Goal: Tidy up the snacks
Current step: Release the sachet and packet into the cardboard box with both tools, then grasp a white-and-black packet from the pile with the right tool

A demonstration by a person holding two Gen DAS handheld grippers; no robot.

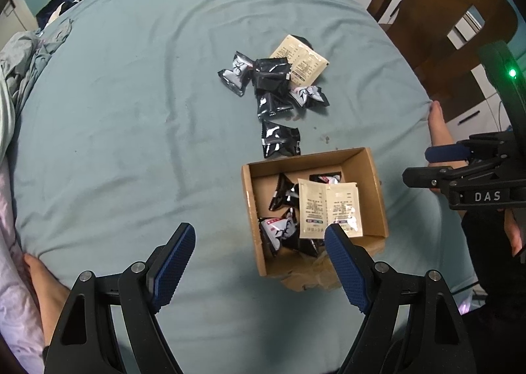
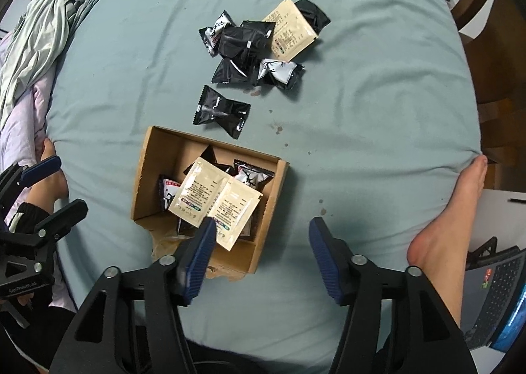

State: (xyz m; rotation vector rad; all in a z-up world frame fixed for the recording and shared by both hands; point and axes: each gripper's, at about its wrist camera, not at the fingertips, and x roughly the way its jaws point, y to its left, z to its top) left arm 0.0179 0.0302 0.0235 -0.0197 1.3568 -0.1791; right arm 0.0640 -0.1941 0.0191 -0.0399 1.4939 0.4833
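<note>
The bed sheet [image 2: 361, 84] is a muted teal, marked with a few small dark spots. The cardboard box [image 2: 144, 173] is plain brown. Inside it lie cream sachets [image 2: 210, 196] printed with dense dark text and small green and blue labels, over black wrappers [image 2: 251, 176] with white brush-like markings. Loose on the sheet, the snack packets [image 2: 236, 45] are mostly glossy black — some with white panels and black figures — beside another cream sachet [image 2: 289, 29]. The pads [image 2: 197, 262] of each gripper are dark blue and finely ribbed, on black frames. The chair [image 1: 437, 12] is brown wood; a crumpled cloth [image 2: 49, 29] is pale grey-green.
</note>
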